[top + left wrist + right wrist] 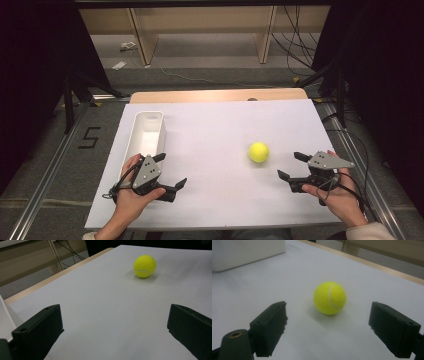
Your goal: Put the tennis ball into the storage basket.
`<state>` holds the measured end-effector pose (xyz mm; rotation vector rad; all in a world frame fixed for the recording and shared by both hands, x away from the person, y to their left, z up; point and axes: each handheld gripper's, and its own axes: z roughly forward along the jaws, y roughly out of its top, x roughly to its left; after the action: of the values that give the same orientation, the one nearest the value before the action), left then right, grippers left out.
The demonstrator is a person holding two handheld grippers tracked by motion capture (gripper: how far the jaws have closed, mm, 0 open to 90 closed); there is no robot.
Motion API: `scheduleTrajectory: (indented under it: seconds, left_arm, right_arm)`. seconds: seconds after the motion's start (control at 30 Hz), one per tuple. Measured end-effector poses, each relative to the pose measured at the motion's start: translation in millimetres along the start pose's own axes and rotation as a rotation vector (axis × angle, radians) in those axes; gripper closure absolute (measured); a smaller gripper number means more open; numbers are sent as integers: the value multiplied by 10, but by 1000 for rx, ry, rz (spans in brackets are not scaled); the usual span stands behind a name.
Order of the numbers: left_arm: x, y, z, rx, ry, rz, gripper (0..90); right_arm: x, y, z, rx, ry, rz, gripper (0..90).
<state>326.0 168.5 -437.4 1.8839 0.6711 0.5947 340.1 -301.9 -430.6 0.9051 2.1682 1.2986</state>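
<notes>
A yellow tennis ball [259, 152] rests on the white table sheet [210, 140], right of centre. My right gripper [292, 165] is open, its jaws pointing left toward the ball from a short way off. In the right gripper view the ball [330, 298] sits just ahead, between the two spread jaws and untouched. My left gripper [171, 170] is open too, near the front left of the sheet beside a white bin [144, 137]. From the left gripper view the ball [144, 266] lies far off, up and right.
The long white bin [247, 252] is empty and stands along the left side of the sheet. A wooden table edge [217, 95] runs across the back. Beyond it are floor, shelving legs and cables [295, 35].
</notes>
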Motion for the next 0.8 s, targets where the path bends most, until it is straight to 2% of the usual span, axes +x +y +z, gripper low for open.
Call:
scheduleTrajectory:
  seconds: [0.27, 0.5, 0.8]
  left_arm:
    - [-5, 2, -21, -4, 1, 2, 0]
    - [-4, 1, -7, 0, -4, 7, 0]
    - [-9, 1, 18, 4, -11, 11, 0]
  right_arm:
    - [9, 11, 13, 5, -7, -5, 154]
    - [-9, 31, 96, 10, -10, -1, 156]
    - [-44, 71, 329, 40, -17, 4, 158]
